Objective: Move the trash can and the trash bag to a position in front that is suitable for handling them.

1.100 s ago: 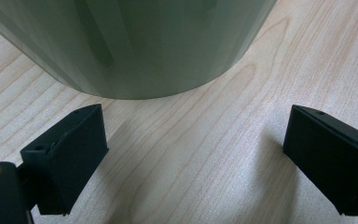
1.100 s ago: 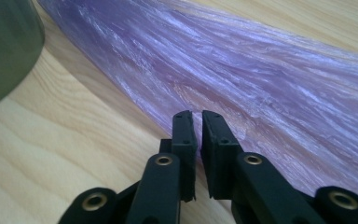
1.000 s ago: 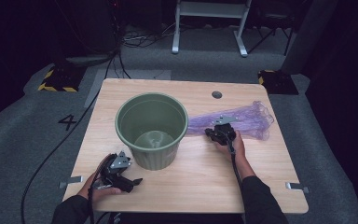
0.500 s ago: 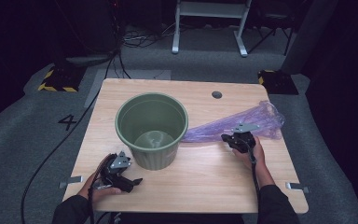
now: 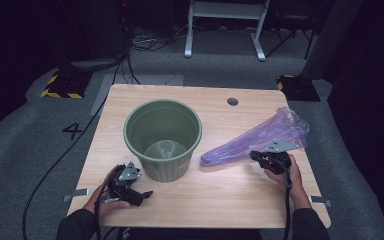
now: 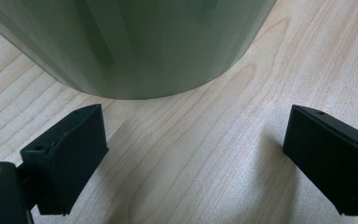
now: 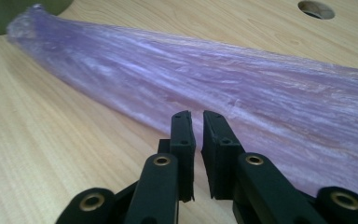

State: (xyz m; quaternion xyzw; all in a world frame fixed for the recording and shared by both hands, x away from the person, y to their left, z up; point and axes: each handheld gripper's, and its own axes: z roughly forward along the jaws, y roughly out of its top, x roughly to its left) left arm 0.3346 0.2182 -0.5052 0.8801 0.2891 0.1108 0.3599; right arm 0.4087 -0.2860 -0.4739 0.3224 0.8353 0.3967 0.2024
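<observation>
- Your right gripper (image 5: pixel 258 156) sits at the near edge of the purple plastic bag (image 5: pixel 260 136); its jaws have just been opening to a narrow gap with nothing between them.
- The bag lies stretched on the wooden surface (image 5: pixel 220 195), right of the green bucket (image 5: pixel 162 137).
- Your left gripper (image 5: pixel 141 193) rests by the bucket's base, jaws wide apart and empty.

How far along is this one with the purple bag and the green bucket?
Early. Done: the purple bag lies stretched long on the table beside the green bucket. In hand: the right gripper sits by the bag, its jaws just opened a crack with nothing between them; the left gripper waits open at the bucket's base. Left: the bucket is empty, so the bag probably has to go in.
</observation>
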